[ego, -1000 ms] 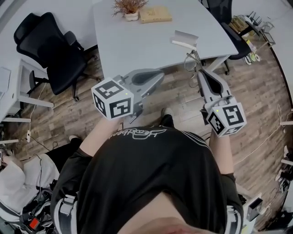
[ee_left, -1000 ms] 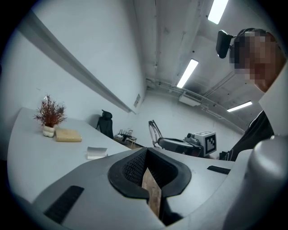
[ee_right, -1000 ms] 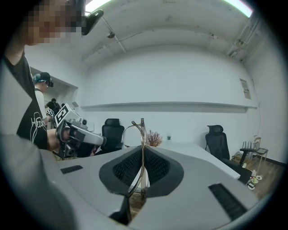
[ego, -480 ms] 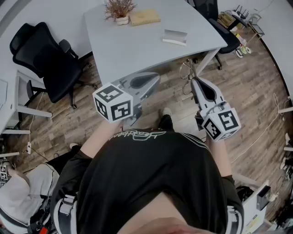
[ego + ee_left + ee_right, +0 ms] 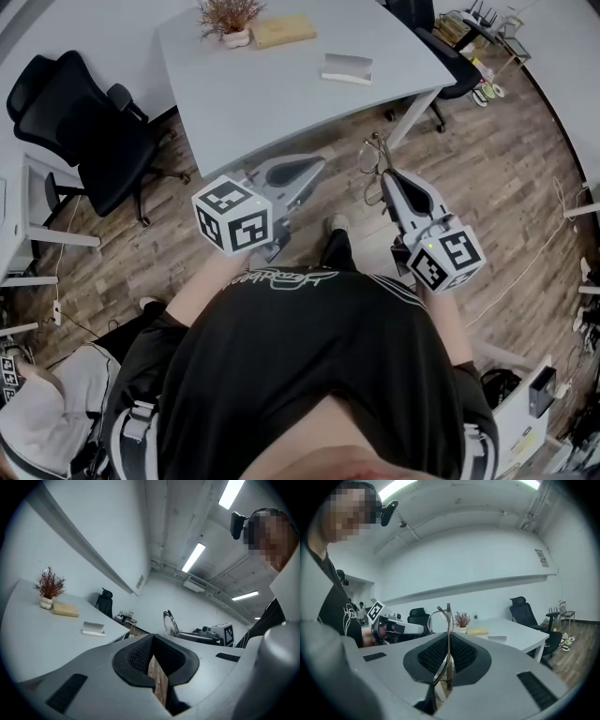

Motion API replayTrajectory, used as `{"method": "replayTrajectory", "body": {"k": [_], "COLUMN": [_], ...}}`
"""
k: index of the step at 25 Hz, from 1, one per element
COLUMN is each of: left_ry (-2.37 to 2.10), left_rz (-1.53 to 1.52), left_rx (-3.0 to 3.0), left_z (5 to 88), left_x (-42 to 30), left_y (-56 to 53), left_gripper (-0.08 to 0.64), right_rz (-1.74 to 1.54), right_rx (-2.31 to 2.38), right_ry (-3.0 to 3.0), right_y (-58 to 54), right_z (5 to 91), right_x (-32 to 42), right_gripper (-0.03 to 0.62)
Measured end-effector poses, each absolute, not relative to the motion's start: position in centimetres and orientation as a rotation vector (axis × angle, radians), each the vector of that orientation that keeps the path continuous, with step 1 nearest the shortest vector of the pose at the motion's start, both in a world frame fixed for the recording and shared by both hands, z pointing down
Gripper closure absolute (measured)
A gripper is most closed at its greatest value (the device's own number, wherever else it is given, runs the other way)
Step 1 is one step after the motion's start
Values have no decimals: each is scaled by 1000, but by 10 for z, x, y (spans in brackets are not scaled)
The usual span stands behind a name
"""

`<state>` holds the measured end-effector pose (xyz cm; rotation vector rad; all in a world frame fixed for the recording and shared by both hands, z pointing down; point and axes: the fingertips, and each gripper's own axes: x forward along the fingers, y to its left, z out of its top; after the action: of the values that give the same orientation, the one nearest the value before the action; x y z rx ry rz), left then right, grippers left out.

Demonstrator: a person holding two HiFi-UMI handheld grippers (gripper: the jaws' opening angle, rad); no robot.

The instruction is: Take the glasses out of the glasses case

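Observation:
A thin wire-framed pair of glasses [image 5: 372, 156] hangs in the air over the wooden floor, with my right gripper [image 5: 385, 178] shut on its frame. In the right gripper view the glasses [image 5: 440, 620] stand upright between the shut pads. The open pale glasses case [image 5: 347, 68] lies on the grey table [image 5: 281, 94], well away from both grippers. My left gripper [image 5: 309, 171] is held beside the right one, off the table's near edge, shut with nothing in it. From the left gripper view I see the glasses [image 5: 170, 622] and the case [image 5: 93, 629].
A small dried plant in a white pot [image 5: 223, 17] and a tan flat box [image 5: 281, 30] stand at the table's far side. A black office chair [image 5: 80, 122] is on the left, another [image 5: 431, 28] beyond the table's right end. Cables lie on the floor at the right.
Both grippers, and the glasses with the right one, have drawn back from the table toward the person's body. The table and the case now lie farther off.

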<state>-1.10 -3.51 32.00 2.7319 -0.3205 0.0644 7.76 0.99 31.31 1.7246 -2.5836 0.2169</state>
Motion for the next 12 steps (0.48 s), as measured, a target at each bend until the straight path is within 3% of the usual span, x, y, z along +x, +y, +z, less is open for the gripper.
{"method": "replayTrajectory", "body": {"k": [12], "left_ry": [-350], "left_rz": [39], "left_rx": [2730], "left_z": [320], "left_x": [-20], "left_y": [-35], "left_gripper": [552], "right_rz": [255], "right_rx": [1705], "right_ry": [-2592], "right_y": [13], "right_z": [323], "right_x": [73], "right_gripper": [574]}}
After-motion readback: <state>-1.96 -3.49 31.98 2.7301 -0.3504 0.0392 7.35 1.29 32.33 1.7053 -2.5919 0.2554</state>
